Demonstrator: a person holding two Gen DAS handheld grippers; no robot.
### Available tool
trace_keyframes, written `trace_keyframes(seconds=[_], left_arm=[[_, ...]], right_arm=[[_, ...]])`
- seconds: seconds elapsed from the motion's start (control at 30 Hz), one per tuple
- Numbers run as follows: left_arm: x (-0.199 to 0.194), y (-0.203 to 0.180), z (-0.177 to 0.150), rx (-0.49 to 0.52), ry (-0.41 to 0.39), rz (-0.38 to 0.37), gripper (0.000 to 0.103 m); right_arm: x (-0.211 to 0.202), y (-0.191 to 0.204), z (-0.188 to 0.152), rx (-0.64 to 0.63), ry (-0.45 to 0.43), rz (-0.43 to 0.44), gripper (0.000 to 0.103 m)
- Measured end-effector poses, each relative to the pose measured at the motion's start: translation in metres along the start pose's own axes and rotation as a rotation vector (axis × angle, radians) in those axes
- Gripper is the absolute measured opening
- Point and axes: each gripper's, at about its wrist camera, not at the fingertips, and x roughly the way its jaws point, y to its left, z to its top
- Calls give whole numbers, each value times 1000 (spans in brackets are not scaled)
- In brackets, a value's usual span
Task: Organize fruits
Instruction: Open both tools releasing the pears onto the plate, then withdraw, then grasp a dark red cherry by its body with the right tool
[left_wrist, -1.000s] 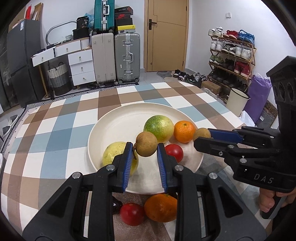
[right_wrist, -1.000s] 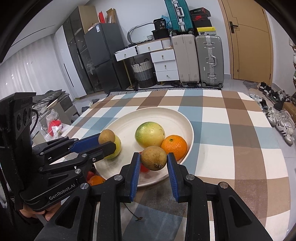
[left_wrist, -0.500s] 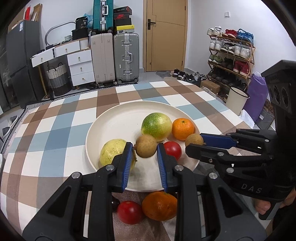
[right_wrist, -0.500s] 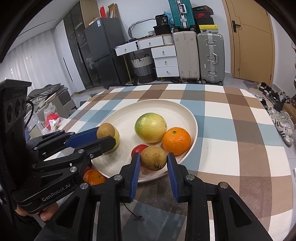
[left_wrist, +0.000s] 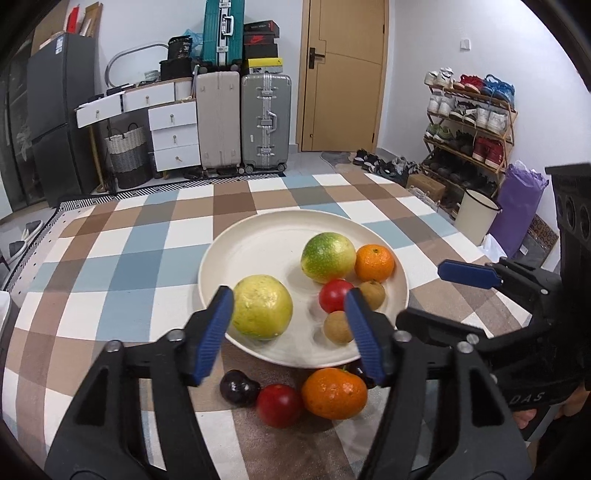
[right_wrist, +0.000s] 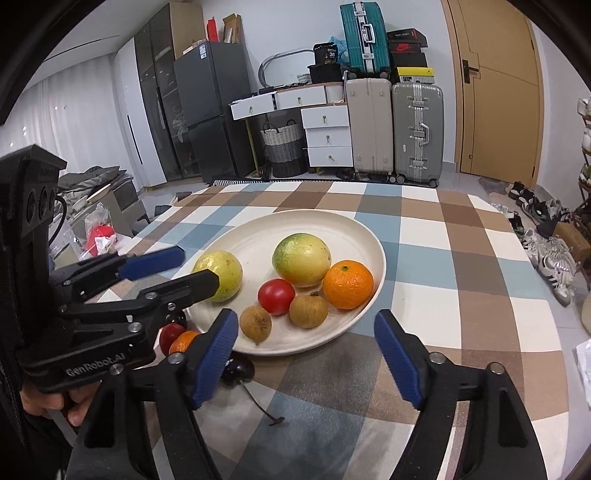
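Both claws are spreading apart with nothing gripped: the left gripper (left_wrist: 291, 332) and the right gripper (right_wrist: 306, 354) hang at the near rim of the cream plate (right_wrist: 354, 225). Two small brown fruits (right_wrist: 255, 325) (right_wrist: 308, 311) lie released on the plate's near side, beside a tomato (right_wrist: 276, 296). Off the plate, against its near rim, sit an orange (left_wrist: 334, 393), another tomato (left_wrist: 279, 405) and a dark plum (left_wrist: 238, 387).

"GenRobot.AI" on the left tool (right_wrist: 184, 266), "DAS" on the right tool (left_wrist: 436, 295), "36" on a black box (right_wrist: 327, 53)
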Motion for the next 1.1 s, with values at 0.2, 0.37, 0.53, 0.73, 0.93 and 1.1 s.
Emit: trace_keyframes(seconds=[0.2, 0.37, 0.53, 0.73, 0.93, 1.1], left_arm=[[-21, 10, -8, -1, -34, 22, 84], [-33, 18, -16, 2, -36, 40, 90], [-46, 27, -23, -15, -56, 46, 102], [-57, 34, -32, -9, -53, 59, 102], [-65, 43, -41, -14, -43, 64, 102], [-64, 47, -41, -28, -34, 64, 102]], right_arm=[[-7, 7, -1, -6, -15, 3, 97], [-11, 8, -1, 13, -29, 11, 102], [-13, 9, 0, 24, -34, 16, 102], [-12, 12, -1, 30, -25, 13, 102], [-6, 15, -3, 33, 7, 12, 102], [-3, 18, -8, 47, 43, 25, 102]])
